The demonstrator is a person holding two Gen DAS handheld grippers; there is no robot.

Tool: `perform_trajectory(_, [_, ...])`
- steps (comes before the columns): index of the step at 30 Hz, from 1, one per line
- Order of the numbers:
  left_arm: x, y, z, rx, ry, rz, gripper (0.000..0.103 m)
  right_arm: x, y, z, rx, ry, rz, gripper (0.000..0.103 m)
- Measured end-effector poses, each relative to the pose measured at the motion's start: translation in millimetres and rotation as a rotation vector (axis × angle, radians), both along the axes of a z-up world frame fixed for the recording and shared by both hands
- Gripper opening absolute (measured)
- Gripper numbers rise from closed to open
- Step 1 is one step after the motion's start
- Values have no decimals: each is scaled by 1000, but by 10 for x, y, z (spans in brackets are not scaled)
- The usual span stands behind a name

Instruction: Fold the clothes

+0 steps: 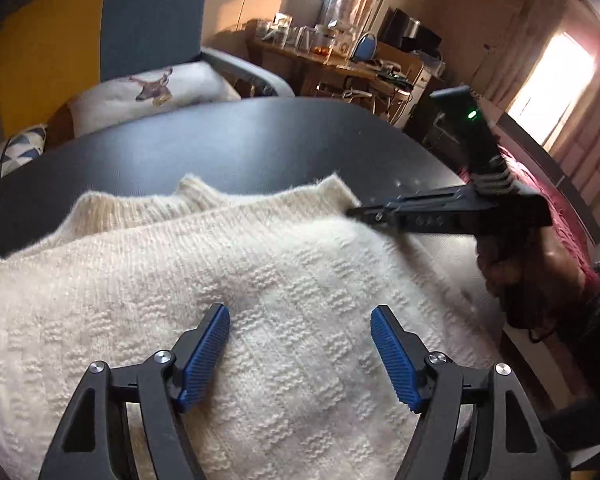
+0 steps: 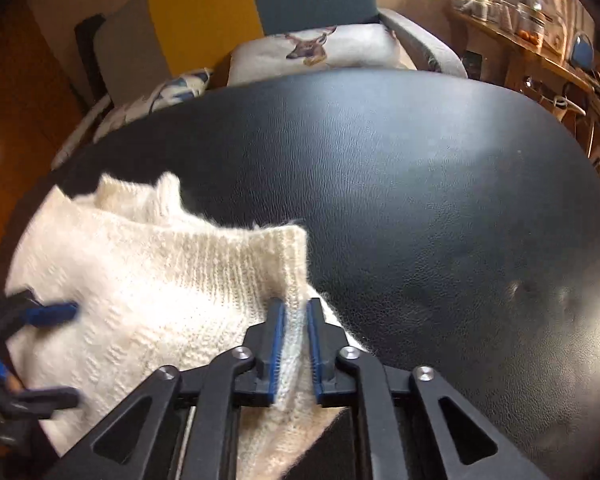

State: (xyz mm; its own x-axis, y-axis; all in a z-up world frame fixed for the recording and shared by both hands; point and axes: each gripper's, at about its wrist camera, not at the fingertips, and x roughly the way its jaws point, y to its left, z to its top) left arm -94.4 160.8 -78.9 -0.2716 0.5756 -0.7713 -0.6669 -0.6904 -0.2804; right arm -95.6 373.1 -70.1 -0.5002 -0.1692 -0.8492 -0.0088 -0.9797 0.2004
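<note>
1. Cream knit sweater (image 1: 236, 280) lies on the black table (image 2: 420, 184), partly folded, at the near edge.
2. Right gripper (image 2: 296, 344) pinches the ribbed hem edge; left gripper (image 1: 300, 344) hovers spread wide over the body, holding nothing.
3. Looks soft, fuzzy, limp and light; ribbed edges and corners likely grip best.
4. Ribbed edge points away, toward the chair (image 1: 152, 20); long axis unclear.
</note>
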Motion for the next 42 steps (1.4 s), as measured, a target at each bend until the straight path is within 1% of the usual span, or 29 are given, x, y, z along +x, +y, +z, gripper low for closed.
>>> perform_trajectory(2, [23,-20,17,28,-15,14,75,103,-83,232,10,84,-5,21])
perform_trajectory(4, [34,-78,63,75,-38,40,75,193,-285,415,4,135,47,23])
perform_trajectory(5, [24,-133,97,108,-58,60,75,232,-401,447,2,146,71,23])
perform_trajectory(7, [18,-327,174,167,-100,115,75,257,-676,396,-4,138,111,24])
perform_trajectory(8, [31,-468,223,184,-100,147,75,269,-813,370,-6,134,131,24])
perform_trajectory(10, [89,-908,320,227,-82,216,75,301,-1068,298,-9,121,167,24])
perform_trajectory(11, [126,-1167,361,240,-71,253,75,333,-1151,214,-4,101,175,24])
perform_trajectory(13, [195,-1719,427,262,-46,324,76,416,-1266,66,12,69,177,24])
perform_trajectory(14, [225,-2008,429,266,-42,354,76,431,-1280,9,19,72,173,25])
perform_trajectory(16, [275,-2570,360,266,-64,409,76,455,-1255,-30,-2,89,159,25])
perform_trajectory(18, [356,-2991,257,224,-83,442,76,448,-1191,-43,-52,86,136,25])
perform_trajectory(20, [382,-3252,125,208,-123,424,76,439,-1129,-61,-95,84,121,25])
perform_trajectory(21, [391,-3324,55,203,-138,419,76,433,-1104,-61,-111,82,116,25])
perform_trajectory(24, [379,-3365,-107,234,-188,372,76,422,-1065,-56,-132,77,104,25])
perform_trajectory(26, [384,-3324,-163,252,-203,334,75,415,-1093,-49,-116,74,106,25])
perform_trajectory(27, [390,-3290,-185,250,-202,318,73,408,-1111,-46,-105,71,107,25])
perform_trajectory(29, [353,-3193,-254,240,-229,280,59,390,-1143,-43,-82,64,113,25])
perform_trajectory(30, [334,-3158,-285,231,-237,278,33,383,-1157,-44,-66,62,120,25])
perform_trajectory(31, [357,-3154,-297,241,-243,276,17,379,-1166,-44,-44,59,130,24])
perform_trajectory(33, [446,-3176,-320,271,-255,270,14,373,-1150,-49,-12,53,135,24])
perform_trajectory(35, [591,-3212,-460,272,-297,280,14,369,-1099,-63,-14,56,124,24])
perform_trajectory(37, [671,-3298,-508,320,-322,313,14,361,-1078,-88,-19,68,126,24])
perform_trajectory(38, [688,-3292,-489,319,-320,325,15,356,-1082,-92,-14,71,125,24])
perform_trajectory(39, [697,-3269,-447,298,-308,335,21,352,-1090,-89,-8,72,124,24])
perform_trajectory(40, [689,-3257,-376,285,-292,342,24,351,-1100,-84,1,73,125,24])
perform_trajectory(41, [678,-3249,-299,276,-277,347,24,353,-1106,-80,7,75,128,24])
perform_trajectory(42, [651,-3247,-199,282,-257,353,27,355,-1103,-77,5,76,127,24])
